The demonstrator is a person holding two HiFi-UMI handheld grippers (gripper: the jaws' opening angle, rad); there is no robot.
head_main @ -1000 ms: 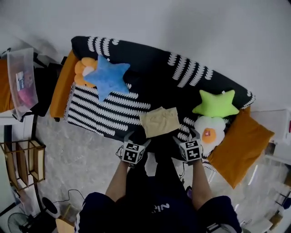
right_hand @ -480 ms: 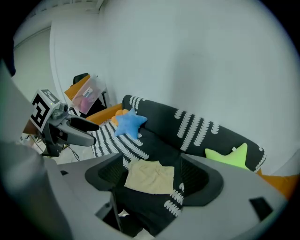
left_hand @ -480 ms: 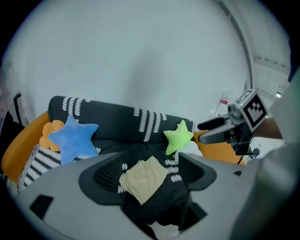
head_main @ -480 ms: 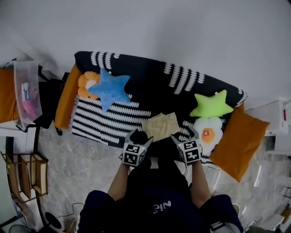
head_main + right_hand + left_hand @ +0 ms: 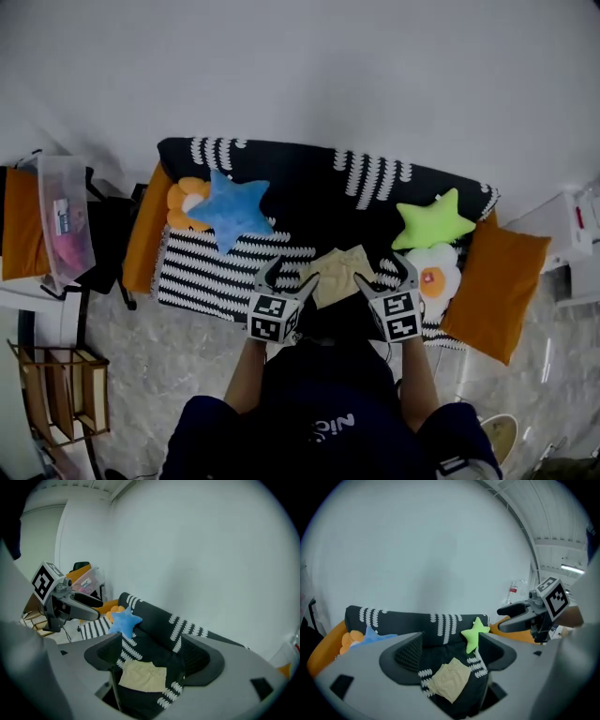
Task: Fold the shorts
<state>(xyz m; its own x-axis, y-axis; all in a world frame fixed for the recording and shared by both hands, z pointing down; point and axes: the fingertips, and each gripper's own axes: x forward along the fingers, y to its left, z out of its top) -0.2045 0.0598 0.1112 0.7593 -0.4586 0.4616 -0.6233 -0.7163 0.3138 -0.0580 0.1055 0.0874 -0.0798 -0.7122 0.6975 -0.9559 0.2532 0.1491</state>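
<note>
Beige shorts (image 5: 337, 276) lie folded into a small rectangle on the seat of a black sofa with white stripes (image 5: 309, 178). They show between the jaws in the left gripper view (image 5: 448, 680) and the right gripper view (image 5: 142, 676). My left gripper (image 5: 286, 274) hangs just left of the shorts, held clear of them, jaws spread with nothing between them. On the other side my right gripper (image 5: 386, 276) is open too, also empty. Each gripper sees the other: the right gripper (image 5: 520, 616) and the left gripper (image 5: 79, 605).
A blue star cushion (image 5: 231, 208) and an orange flower cushion (image 5: 183, 199) rest at the sofa's left. A green star cushion (image 5: 432, 221) and an egg-shaped cushion (image 5: 436, 279) sit at the right. Orange pillows (image 5: 494, 287) flank both ends. A clear bin (image 5: 66, 225) stands further left.
Both grippers have drawn back a little from the shorts and stand higher. The head view has shifted, so the sofa sits lower in frame. The shorts lie as before.
</note>
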